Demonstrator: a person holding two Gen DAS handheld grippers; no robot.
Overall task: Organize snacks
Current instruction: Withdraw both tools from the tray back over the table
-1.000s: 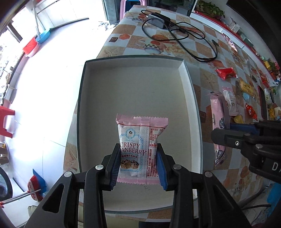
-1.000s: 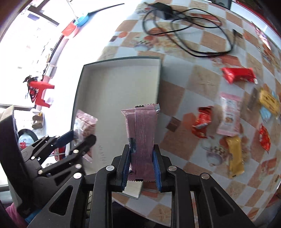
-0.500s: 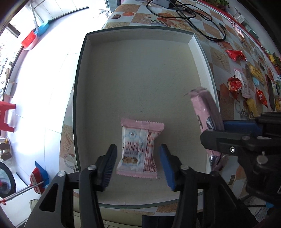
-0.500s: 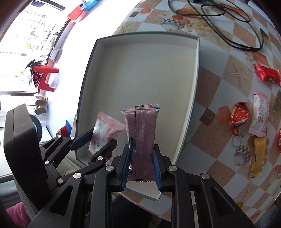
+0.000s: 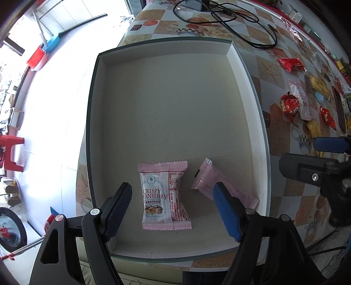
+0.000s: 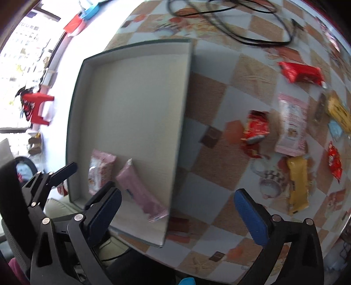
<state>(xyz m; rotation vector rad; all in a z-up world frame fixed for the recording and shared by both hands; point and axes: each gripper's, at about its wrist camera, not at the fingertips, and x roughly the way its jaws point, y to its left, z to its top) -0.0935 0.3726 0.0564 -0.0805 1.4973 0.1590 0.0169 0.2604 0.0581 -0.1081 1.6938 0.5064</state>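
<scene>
Snacks are lying in two places — two inside the shallow white cardboard box (image 5: 175,105) and the others scattered on the checkered tablecloth (image 6: 219,157) to its right. The pale pink cranberry crisp packet (image 5: 164,195) is lying flat on the box floor near the front wall, label up, and the plain pink bar wrapper (image 5: 206,177) is lying just beside it at a slant, one end toward the box's right wall. I am holding my left gripper (image 5: 173,210) pointing down over the cranberry packet; its jaws have just been opening, the packet is sitting between them, and neither pad is touching it. My right gripper (image 6: 184,208) is hanging over the box's right wall, where it meets the tablecloth; its jaws have just been springing wide apart and nothing is in them. Out on the cloth a red foil packet (image 6: 300,72), a crumpled red wrapper (image 6: 255,129), a second pink cranberry packet (image 6: 291,127) and a yellow bar (image 6: 298,184) are lying near one another, well apart from the box. A black cable (image 5: 230,19) is looping across the far end of the table.
</scene>
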